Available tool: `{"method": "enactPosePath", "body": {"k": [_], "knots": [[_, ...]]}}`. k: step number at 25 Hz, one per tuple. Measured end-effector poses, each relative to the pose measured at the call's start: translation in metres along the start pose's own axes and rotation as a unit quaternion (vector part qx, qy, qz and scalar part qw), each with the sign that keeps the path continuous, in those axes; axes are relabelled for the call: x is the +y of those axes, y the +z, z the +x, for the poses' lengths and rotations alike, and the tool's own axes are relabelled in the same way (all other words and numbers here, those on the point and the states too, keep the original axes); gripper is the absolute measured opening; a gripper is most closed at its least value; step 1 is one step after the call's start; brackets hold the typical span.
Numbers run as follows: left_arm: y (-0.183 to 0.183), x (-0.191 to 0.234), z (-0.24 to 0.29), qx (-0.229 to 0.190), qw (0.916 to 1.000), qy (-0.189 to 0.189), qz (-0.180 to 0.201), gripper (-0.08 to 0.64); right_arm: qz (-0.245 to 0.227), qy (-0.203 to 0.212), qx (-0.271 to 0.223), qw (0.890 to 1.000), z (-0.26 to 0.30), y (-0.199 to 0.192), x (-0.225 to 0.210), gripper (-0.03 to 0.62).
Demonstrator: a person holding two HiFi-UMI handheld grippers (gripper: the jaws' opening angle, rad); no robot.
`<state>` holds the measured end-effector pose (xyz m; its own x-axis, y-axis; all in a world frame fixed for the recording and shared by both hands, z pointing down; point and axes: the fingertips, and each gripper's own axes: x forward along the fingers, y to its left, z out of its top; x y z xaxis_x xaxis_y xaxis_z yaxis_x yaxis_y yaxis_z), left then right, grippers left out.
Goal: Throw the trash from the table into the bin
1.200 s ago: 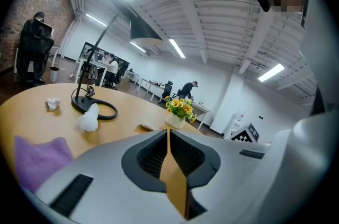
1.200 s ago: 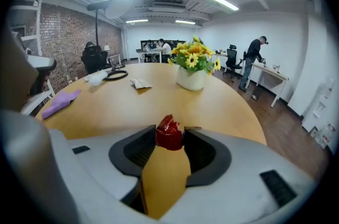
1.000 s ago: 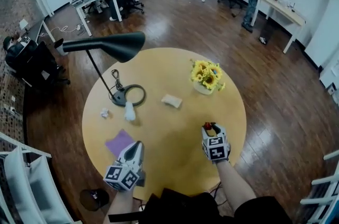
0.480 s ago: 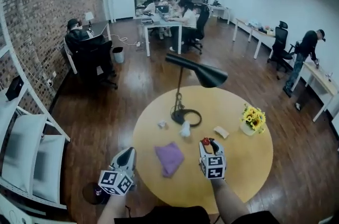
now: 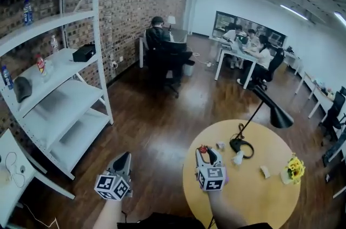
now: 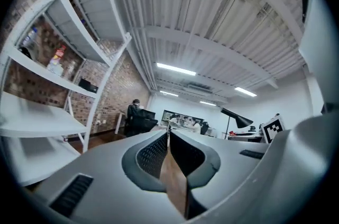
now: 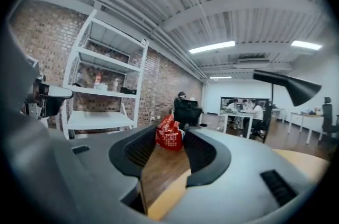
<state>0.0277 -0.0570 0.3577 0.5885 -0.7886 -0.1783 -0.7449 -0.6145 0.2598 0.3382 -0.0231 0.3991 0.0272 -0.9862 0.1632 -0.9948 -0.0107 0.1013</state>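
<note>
Our right gripper (image 5: pixel 206 152) is clamped on a red crumpled wrapper (image 7: pixel 169 134) above the edge of the round table (image 5: pixel 254 198). Our left gripper (image 5: pixel 124 158) is closed and empty, over the floor (image 5: pixel 151 130).

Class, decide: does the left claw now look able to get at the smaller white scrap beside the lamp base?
Probably not: the left claw is shut and hangs over the floor, off the table, and the right claw with its red wrapper stands between it and the scrap.

Glossy dark wood floor (image 5: pixel 157 130), rough brick wall (image 5: pixel 130 6), crinkled red wrapper (image 7: pixel 169 135)
</note>
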Motion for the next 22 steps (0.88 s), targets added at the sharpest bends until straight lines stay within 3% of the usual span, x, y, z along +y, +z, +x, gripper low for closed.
{"method": "enactPosePath", "body": {"k": [7,14,18,22], "knots": [[0.042,0.11,-0.109,-0.017,0.9925,0.118,0.03,0.018,-0.01,0.128,-0.027,0.991,0.062,0.023,0.171,0.178],[0.079,0.191,-0.22,-0.029,0.9681,0.244,0.051,0.018,-0.015,0.254,-0.01,0.967,0.09,0.022,0.334,0.176],[0.08,0.217,-0.237,-0.046,0.9536,0.295,0.041,0.018,-0.032,0.31,-0.012,0.95,0.103,0.024,0.383,0.178],[0.068,0.233,-0.224,-0.04,0.9484,0.312,0.041,0.018,-0.033,0.352,-0.006,0.935,0.135,0.013,0.396,0.178]]}}
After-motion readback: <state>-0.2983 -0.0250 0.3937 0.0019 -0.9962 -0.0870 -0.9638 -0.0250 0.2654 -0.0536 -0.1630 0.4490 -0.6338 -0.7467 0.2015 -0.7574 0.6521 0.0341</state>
